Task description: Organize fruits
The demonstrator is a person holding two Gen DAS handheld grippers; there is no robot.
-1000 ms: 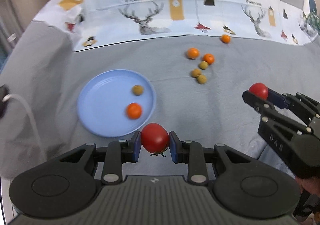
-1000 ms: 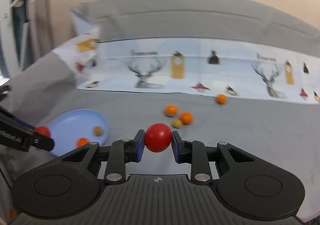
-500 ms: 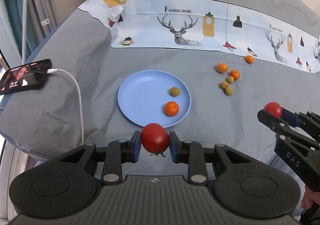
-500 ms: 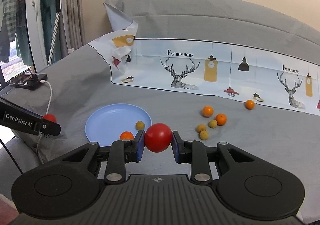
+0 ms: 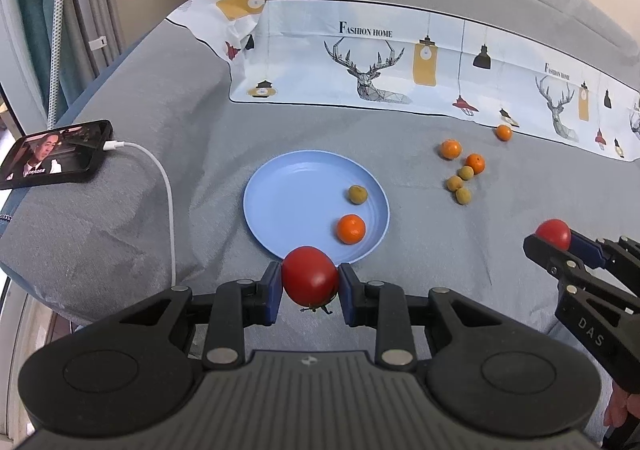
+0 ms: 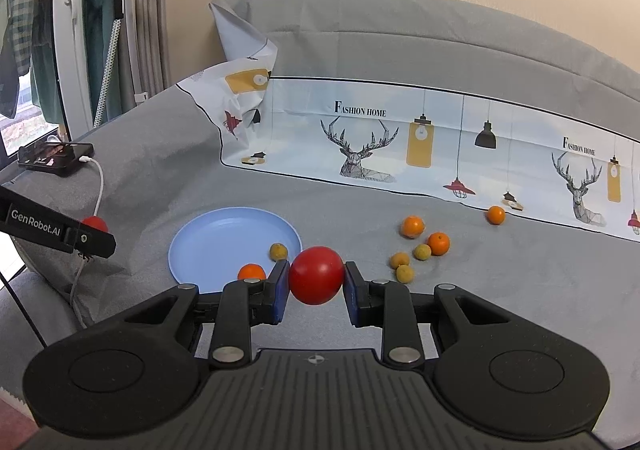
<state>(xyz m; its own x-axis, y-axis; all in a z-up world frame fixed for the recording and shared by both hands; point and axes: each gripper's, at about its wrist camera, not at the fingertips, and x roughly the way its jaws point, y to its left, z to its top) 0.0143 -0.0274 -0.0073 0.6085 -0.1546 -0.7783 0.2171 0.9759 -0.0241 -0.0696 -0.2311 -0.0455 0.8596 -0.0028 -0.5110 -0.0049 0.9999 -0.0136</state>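
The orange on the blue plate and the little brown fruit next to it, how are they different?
The orange is bright orange; the brown fruit is dull yellowish-brown. The orange looks bigger. The orange lies nearer the plate's front rim, the brown fruit farther back. Both are round, lie apart on the plate, and nothing is holding them.

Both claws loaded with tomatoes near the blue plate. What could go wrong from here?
1. The blue plate is shallow, and an orange and a brownish fruit sit near its right rim; a released tomato may knock them or roll off.
2. The left claw grips its tomato at the pad tips only, so it could slip.
3. The right claw, shut on its tomato, is close by; the claws might collide over the plate.
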